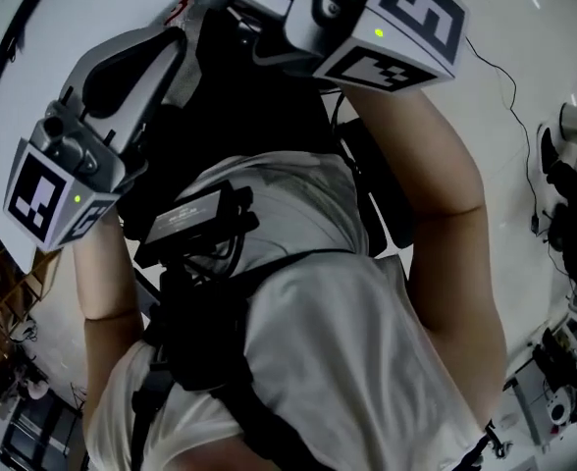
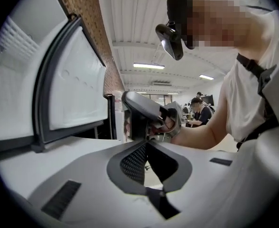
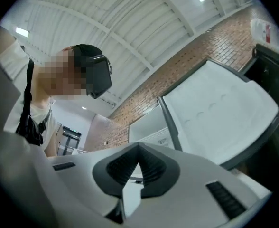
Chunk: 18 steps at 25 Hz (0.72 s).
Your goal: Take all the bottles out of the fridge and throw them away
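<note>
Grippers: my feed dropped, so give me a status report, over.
Both shut and empty: left gripper, right gripper. No bottles in view. Alongside, white fridge door with dark seal stands open; nothing seen in the way.

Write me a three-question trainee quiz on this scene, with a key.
1. True or false: the right gripper stands wide open.
2. The fridge door is: A) open, B) shut, C) taken off.
3. Fill in: the wall behind the fridge door is made of ____.

Key: 1 false, it is shut and empty; 2 A; 3 brick.
</note>
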Available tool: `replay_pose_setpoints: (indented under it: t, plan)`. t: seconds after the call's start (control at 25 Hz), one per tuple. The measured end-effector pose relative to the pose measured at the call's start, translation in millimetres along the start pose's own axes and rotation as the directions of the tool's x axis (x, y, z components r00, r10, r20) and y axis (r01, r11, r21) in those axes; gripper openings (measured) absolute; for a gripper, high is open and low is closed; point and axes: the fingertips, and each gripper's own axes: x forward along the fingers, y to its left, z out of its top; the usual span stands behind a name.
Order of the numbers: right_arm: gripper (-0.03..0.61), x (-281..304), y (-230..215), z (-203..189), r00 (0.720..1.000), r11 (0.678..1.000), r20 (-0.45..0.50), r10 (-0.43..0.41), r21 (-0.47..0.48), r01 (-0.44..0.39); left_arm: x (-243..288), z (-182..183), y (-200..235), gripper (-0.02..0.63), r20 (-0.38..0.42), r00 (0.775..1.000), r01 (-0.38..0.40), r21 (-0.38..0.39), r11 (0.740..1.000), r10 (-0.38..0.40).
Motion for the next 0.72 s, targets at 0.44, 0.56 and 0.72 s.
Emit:
replay_pose_setpoints:
  t: [0.44, 0.56, 0.72]
  plan:
    - [0.000, 147, 40, -83, 0.957, 0.981, -0.256, 0.137, -0.097, -0.167, -167, 0, 91, 0.011, 0.041, 0.927, -0.371, -0.031, 0.928, 0.372]
    - [0.000, 147, 32, -100, 0.942, 0.985, -0.302, 0.144, -0.047, -0.166, -174, -8, 96, 0.011, 0.037, 0.898, -0.436, -0.047, 0.899, 0.438]
    - [0.000, 147, 32, -112, 0.911, 0.974, -0.374, 0.171, -0.077, -0.214, -184, -15, 102, 0.011, 0.028, 0.866, -0.497, -0.067, 0.865, 0.500]
